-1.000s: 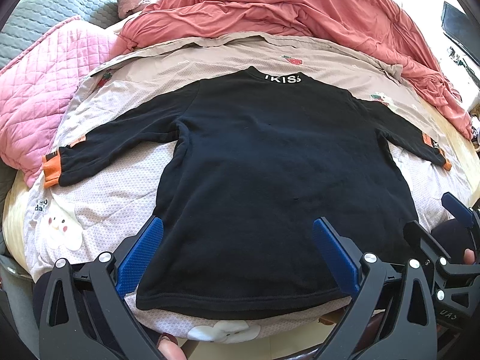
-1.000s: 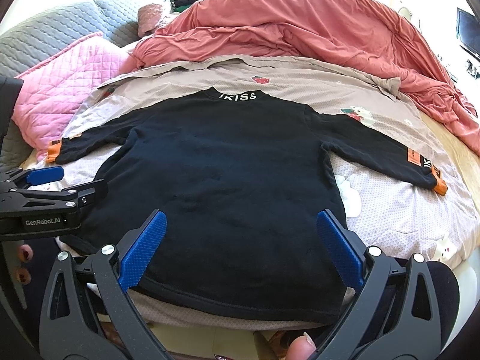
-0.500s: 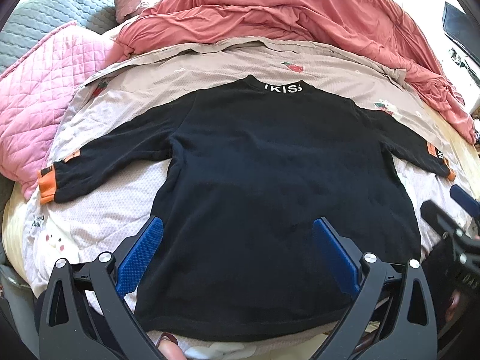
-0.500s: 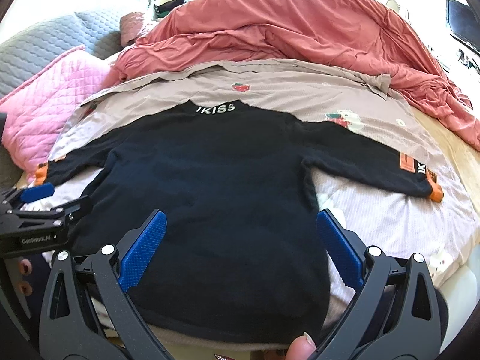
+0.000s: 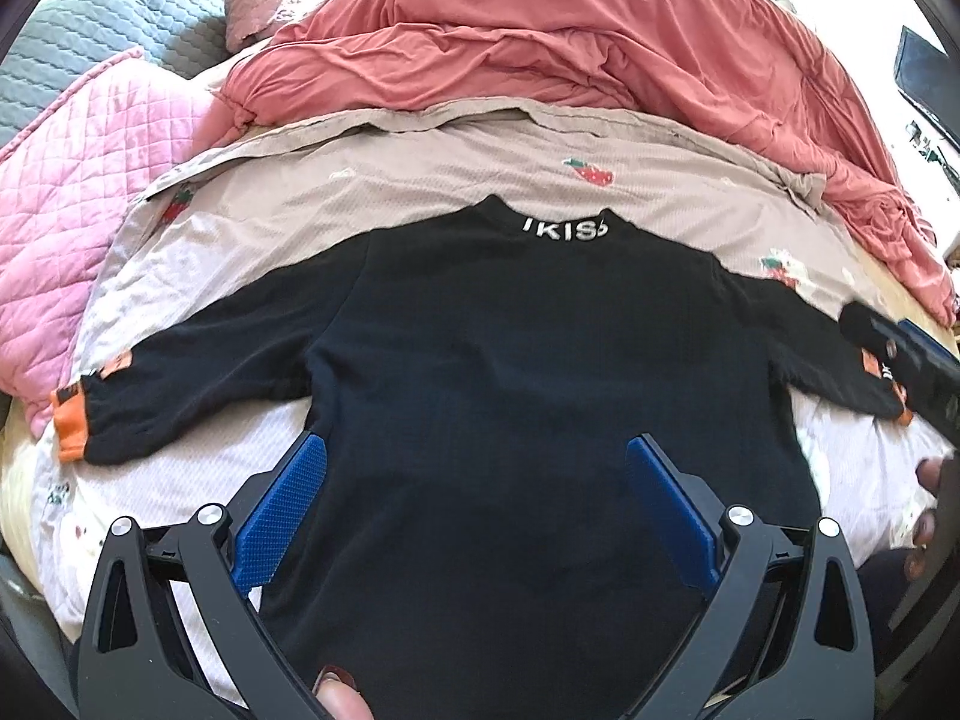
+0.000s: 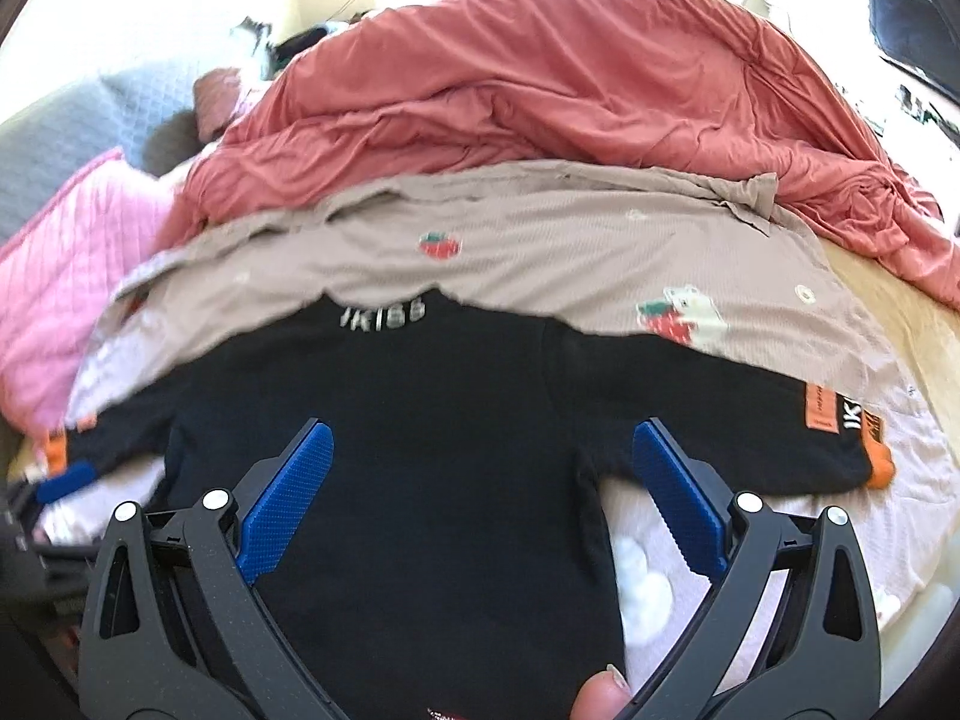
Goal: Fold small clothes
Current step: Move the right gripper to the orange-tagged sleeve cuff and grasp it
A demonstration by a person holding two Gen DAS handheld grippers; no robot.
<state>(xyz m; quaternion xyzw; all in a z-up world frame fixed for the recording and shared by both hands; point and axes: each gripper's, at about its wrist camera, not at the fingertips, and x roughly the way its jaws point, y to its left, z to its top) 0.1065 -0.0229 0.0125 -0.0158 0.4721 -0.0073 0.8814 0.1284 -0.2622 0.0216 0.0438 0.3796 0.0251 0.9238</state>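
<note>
A small black long-sleeved top (image 5: 510, 396) (image 6: 432, 450) lies flat on the bed, back up, white lettering at its collar (image 5: 564, 229), both sleeves spread out with orange cuffs (image 5: 69, 426) (image 6: 879, 462). My left gripper (image 5: 477, 507) hovers open over the lower body of the top, nothing between its blue pads. My right gripper (image 6: 483, 495) is open as well, above the top's middle toward the right sleeve. The right gripper's black body shows at the right edge of the left wrist view, near the right cuff (image 5: 900, 354).
The top rests on a beige strawberry-print cloth (image 5: 420, 180) spread over the bed. A rumpled coral duvet (image 5: 570, 42) is heaped behind, a pink quilted pillow (image 5: 78, 192) at the left. A dark screen (image 6: 912, 36) stands at far right.
Both grippers have moved forward and up over the top, from its hem toward its middle. The right gripper has shifted toward the right sleeve. Both stay open.
</note>
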